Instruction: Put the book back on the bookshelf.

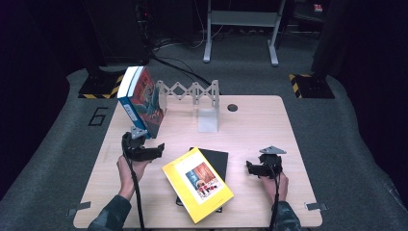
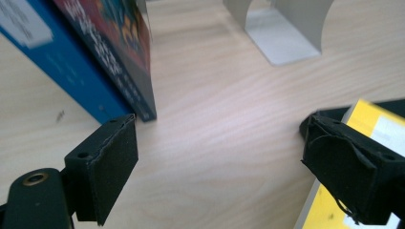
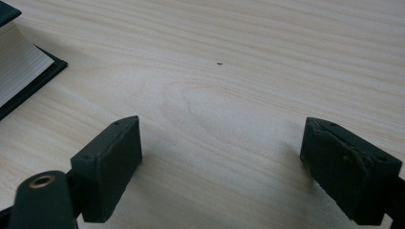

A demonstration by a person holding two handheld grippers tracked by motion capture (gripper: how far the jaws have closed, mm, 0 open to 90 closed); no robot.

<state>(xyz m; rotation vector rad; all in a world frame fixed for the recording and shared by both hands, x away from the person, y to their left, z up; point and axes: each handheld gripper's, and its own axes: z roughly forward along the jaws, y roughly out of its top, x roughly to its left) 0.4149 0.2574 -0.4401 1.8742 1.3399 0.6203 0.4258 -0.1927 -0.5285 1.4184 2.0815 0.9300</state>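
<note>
Near the counter's [image 1: 269, 115] far-left corner, one thick blue-spined book [image 1: 142, 101] leans shelved; left tongs [image 1: 156, 150] and right tongs [image 1: 250, 167] gape empty, with the yellow paperback [image 1: 197, 190] and black book [image 1: 216, 159] beneath it waiting.

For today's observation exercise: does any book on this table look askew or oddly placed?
Yes. The blue book leans tilted at the table's back left, not upright against the metal bookend. The yellow book lies crooked across a black book.

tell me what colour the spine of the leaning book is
Blue, on the leaning book; the left gripper view shows it best.
</note>
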